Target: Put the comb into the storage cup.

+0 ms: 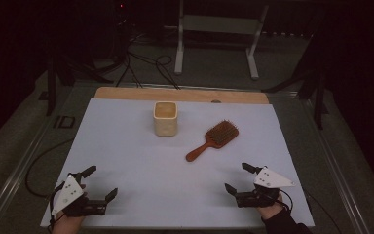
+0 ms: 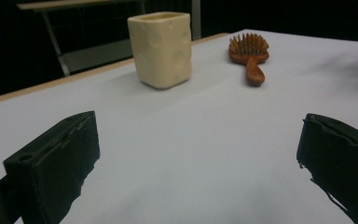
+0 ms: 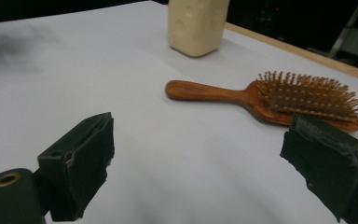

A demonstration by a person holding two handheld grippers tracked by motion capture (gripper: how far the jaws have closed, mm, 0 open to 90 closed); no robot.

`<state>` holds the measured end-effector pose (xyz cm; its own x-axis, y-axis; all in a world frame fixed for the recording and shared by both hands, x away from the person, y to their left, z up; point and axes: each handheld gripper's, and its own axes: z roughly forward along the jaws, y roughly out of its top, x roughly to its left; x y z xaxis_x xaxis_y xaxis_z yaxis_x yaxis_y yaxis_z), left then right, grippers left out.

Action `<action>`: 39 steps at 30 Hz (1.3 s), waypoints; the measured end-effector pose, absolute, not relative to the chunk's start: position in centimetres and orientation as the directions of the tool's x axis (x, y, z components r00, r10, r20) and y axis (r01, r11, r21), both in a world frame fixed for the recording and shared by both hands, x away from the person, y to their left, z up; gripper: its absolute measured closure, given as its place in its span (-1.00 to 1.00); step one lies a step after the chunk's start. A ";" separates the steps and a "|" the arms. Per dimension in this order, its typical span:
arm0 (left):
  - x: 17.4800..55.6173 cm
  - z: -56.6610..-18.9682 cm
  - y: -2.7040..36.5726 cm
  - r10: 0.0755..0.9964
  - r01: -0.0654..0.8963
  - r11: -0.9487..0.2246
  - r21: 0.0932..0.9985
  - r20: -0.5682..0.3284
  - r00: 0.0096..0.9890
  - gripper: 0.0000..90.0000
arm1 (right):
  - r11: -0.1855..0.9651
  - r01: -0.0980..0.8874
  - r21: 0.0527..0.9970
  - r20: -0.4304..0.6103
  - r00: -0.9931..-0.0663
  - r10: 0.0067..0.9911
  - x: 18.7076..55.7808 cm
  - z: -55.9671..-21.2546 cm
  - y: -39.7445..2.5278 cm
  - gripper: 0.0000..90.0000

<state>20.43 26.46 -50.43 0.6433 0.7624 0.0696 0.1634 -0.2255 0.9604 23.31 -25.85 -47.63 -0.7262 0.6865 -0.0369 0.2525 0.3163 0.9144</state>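
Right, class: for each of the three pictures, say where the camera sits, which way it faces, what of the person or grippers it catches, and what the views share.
High view: above the near edge, facing forward and down on the white table; shows both hands, the left gripper and the right gripper.
Left gripper view: rides low on the left gripper, between open jaws, facing the cream cup.
Right gripper view: rides on the right gripper, jaws open, facing the wooden hairbrush.
Shared: every view shows cup and hairbrush.

A: Status of the left gripper [image 1: 101, 182]?
B: Held low at the near left of the surface, jaws spread wide, nothing between them.

A: And the right gripper [image 1: 238, 178]?
B: Near right, same condition: jaws apart, unloaded, hand [image 1: 271, 210] gripping from behind.
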 end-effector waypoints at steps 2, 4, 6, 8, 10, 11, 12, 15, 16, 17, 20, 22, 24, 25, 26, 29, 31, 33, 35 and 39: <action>20.5 -50.4 26.5 0.762 0.162 -0.223 0.961 0.068 0.644 -1.00 | 0.316 0.252 0.914 -0.037 -0.726 0.686 23.3 -47.6 -25.9 -0.81; 20.5 -50.5 26.4 0.763 0.165 -0.223 0.961 0.067 0.643 -1.00 | 0.313 0.260 0.914 -0.033 -0.719 0.694 23.3 -46.9 -25.7 -0.82; 20.5 -50.4 26.4 0.762 0.165 -0.222 0.961 0.066 0.644 -1.00 | 0.312 0.250 0.917 -0.037 -0.723 0.690 23.1 -46.3 -25.6 -0.81; 20.5 -50.4 26.4 0.761 0.160 -0.225 0.961 0.071 0.645 -1.00 | 0.309 0.243 0.919 -0.040 -0.725 0.688 23.0 -46.0 -25.6 -0.81; 20.4 -50.4 26.4 0.762 0.160 -0.226 0.961 0.072 0.643 -1.00 | 0.303 0.234 0.924 -0.037 -0.732 0.681 22.8 -45.3 -25.6 -0.81; 20.5 -50.4 26.4 0.762 0.162 -0.222 0.961 0.067 0.645 -1.00 | 0.299 0.232 0.926 -0.033 -0.737 0.675 22.7 -45.0 -25.6 -0.81; 20.5 -50.4 26.4 0.762 0.161 -0.217 0.963 0.064 0.645 -1.00 | 0.304 0.224 0.926 -0.042 -0.739 0.672 22.7 -44.7 -25.5 -0.81; 20.5 -50.5 26.4 0.761 0.162 -0.221 0.962 0.066 0.646 -1.00 | 0.312 0.199 0.929 -0.066 -0.741 0.668 22.6 -43.7 -25.3 -0.81; 20.5 -50.5 26.4 0.759 0.166 -0.222 0.961 0.063 0.648 -1.00 | 0.312 0.194 0.930 -0.071 -0.739 0.670 22.7 -43.3 -25.3 -0.81; 20.5 -50.4 26.4 0.758 0.164 -0.220 0.962 0.063 0.650 -1.00 | 0.311 0.188 0.932 -0.072 -0.742 0.666 22.7 -43.0 -25.2 -0.81; 20.4 -50.4 26.3 0.759 0.156 -0.214 0.964 0.063 0.648 -1.00 | 0.323 0.160 0.933 -0.101 -0.744 0.661 22.9 -42.0 -25.0 -0.82; 20.5 -50.3 26.3 0.758 0.162 -0.214 0.963 0.059 0.649 -1.00 | 0.336 0.144 0.931 -0.126 -0.735 0.666 23.1 -41.4 -24.8 -0.81; 20.5 -50.3 26.3 0.757 0.156 -0.213 0.964 0.061 0.651 -1.00 | 0.340 0.129 0.932 -0.138 -0.738 0.660 23.3 -40.8 -24.6 -0.81; 20.4 -50.3 26.3 0.758 0.156 -0.217 0.964 0.066 0.649 -1.00 | 0.335 0.122 0.934 -0.140 -0.739 0.659 23.4 -40.4 -24.6 -0.81; 20.4 -50.4 26.2 0.758 0.157 -0.220 0.963 0.067 0.648 -1.00 | 0.324 0.118 0.939 -0.134 -0.741 0.658 23.6 -40.1 -24.6 -0.81; 20.4 -50.2 26.2 0.758 0.150 -0.211 0.966 0.065 0.649 -1.00 | 0.316 0.107 0.943 -0.137 -0.740 0.659 24.1 -39.2 -24.4 -0.82; 20.3 -50.2 26.2 0.758 0.146 -0.204 0.968 0.062 0.649 -1.00 | 0.318 0.103 0.942 -0.142 -0.738 0.660 24.4 -38.6 -24.3 -0.81; 20.3 -50.2 26.1 0.756 0.148 -0.203 0.968 0.059 0.651 -1.00 | 0.324 0.108 0.940 -0.145 -0.734 0.663 24.9 -38.1 -24.1 -0.81; 20.3 -50.2 26.1 0.755 0.149 -0.206 0.967 0.060 0.653 -1.00 | 0.319 0.122 0.940 -0.129 -0.739 0.661 25.3 -37.6 -24.0 -0.81; 20.4 -50.3 26.2 0.756 0.154 -0.199 0.968 0.052 0.653 -1.00 | 0.302 0.141 0.943 -0.104 -0.736 0.669 25.8 -37.1 -23.6 -0.81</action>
